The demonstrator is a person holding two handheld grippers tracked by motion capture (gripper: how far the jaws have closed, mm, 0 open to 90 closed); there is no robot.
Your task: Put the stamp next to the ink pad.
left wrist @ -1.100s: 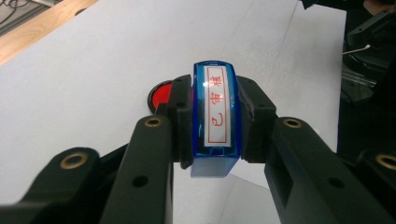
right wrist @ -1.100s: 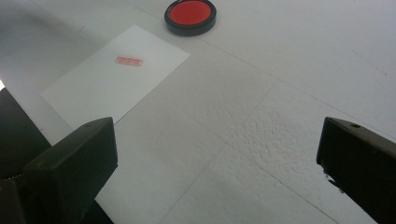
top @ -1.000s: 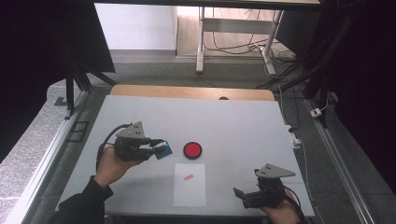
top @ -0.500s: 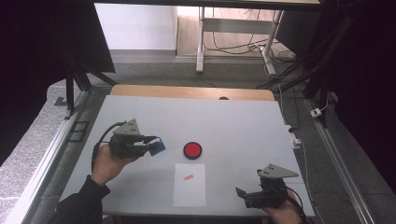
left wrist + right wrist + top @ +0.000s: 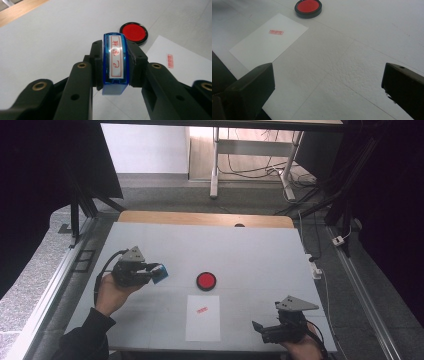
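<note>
Bench (image 5: 260,250): we see a pale grey top with a wooden strip along its far edge, carrying the paper and the ink pad.
Paper (image 5: 202,317): we find a white sheet lying flat near the front edge, between the two hands, with a small red stamp mark (image 5: 202,309) on its upper half.
Left tool (image 5: 152,272): we hold it at the left of the bench, jaws pointing right toward the ink pad, clenched on the stamp.
Right tool (image 5: 257,327): we hold it at the front right corner, low over the bench, jaws spread wide with nothing but bare bench between them; the paper lies just to its left.
Ink pad (image 5: 206,280): we see a round black case with a red face, just beyond the paper's far edge, and apart from the left tool's tip.
Stamp (image 5: 115,62): we grip this small blue block by its two long sides; its label with red characters faces the left gripper view, and it is clear of both the ink pad and the paper.
</note>
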